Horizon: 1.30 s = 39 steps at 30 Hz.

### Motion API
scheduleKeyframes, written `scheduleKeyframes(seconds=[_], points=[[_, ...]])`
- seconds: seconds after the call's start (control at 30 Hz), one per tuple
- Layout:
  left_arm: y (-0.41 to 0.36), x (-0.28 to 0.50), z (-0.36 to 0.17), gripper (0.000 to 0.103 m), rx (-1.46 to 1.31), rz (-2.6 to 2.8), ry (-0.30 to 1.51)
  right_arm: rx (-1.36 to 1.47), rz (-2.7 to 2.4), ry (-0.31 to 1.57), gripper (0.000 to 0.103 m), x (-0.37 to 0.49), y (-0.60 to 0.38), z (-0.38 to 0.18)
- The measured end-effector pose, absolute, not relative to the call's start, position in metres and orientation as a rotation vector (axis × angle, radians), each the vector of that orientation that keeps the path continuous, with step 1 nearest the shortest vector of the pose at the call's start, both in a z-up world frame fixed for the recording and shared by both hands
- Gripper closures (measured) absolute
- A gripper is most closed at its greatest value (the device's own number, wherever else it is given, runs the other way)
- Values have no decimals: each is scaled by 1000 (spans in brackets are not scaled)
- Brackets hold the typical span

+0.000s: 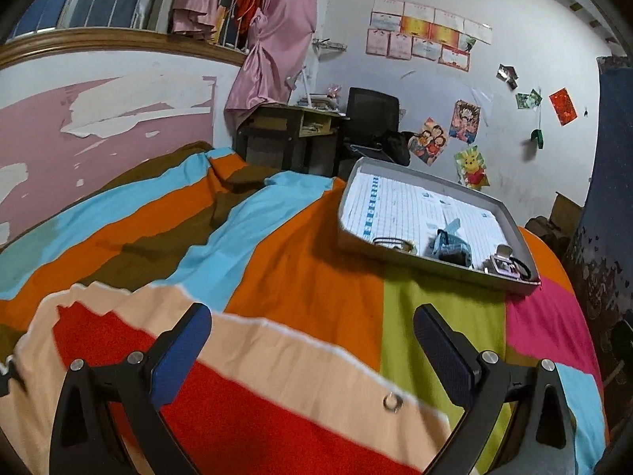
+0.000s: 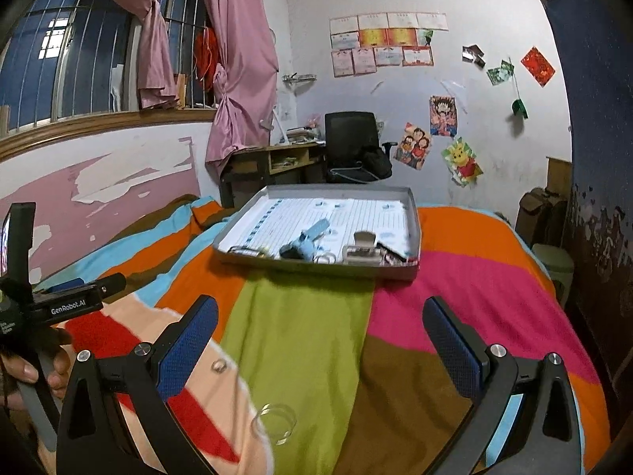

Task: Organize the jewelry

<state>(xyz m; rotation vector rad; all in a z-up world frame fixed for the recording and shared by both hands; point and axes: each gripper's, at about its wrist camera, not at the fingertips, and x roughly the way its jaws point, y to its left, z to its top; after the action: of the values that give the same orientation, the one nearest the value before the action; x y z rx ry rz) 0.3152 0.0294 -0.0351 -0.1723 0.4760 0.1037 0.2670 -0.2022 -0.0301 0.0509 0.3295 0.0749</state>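
Note:
A small silver ring (image 1: 393,401) lies on the peach stripe of the bedspread, low between the fingers of my left gripper (image 1: 312,340), which is open and empty. In the right wrist view the same ring (image 2: 218,365) sits beside the left finger of my right gripper (image 2: 320,332), also open and empty. A clear bangle (image 2: 275,422) lies on the green stripe just below it. Farther back, a grey tray (image 2: 316,271) (image 1: 435,267) holds a blue hair clip (image 2: 306,243), a bracelet (image 1: 391,242), rings and a black hair tie (image 1: 520,265).
The striped bedspread (image 1: 300,269) covers the whole bed. A hand holding the left gripper's handle (image 2: 47,308) shows at the left edge of the right wrist view. A desk and a black chair (image 2: 350,138) stand behind the bed, against the wall.

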Motion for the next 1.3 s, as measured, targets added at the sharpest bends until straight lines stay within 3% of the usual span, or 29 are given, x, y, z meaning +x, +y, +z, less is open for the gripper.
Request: scheduleKeyframes(seconds=[0.2, 0.4, 0.43, 0.53, 0.6, 0.83, 0.9, 1.0, 1.1, 1.17, 1.3], points=[[21, 355, -58, 0, -154, -32, 556, 7, 102, 360, 1, 308, -200, -37], [14, 371, -94, 4, -119, -179, 729, -27, 219, 670, 2, 356, -195, -77], [13, 371, -98, 11, -111, -195, 749, -36, 249, 730, 6, 359, -192, -88], [5, 377, -112, 32, -89, -262, 841, -62, 304, 828, 33, 362, -185, -110], [2, 379, -119, 40, -81, -294, 875, -61, 353, 893, 38, 365, -177, -122], [-18, 384, -136, 73, -17, -350, 976, -134, 416, 1029, 69, 366, -154, -151], [-21, 385, -138, 78, 4, -345, 994, -154, 408, 1061, 71, 367, -150, -158], [-27, 388, -145, 97, 22, -350, 1040, -173, 401, 1099, 71, 368, -145, -169], [-33, 386, -149, 101, 50, -369, 1055, -159, 402, 1100, 81, 370, -139, -174], [-36, 385, -148, 102, 53, -379, 1051, -141, 407, 1097, 94, 372, -136, -175], [-35, 384, -147, 102, 10, -389, 1034, -98, 414, 1071, 100, 373, -135, -174]])
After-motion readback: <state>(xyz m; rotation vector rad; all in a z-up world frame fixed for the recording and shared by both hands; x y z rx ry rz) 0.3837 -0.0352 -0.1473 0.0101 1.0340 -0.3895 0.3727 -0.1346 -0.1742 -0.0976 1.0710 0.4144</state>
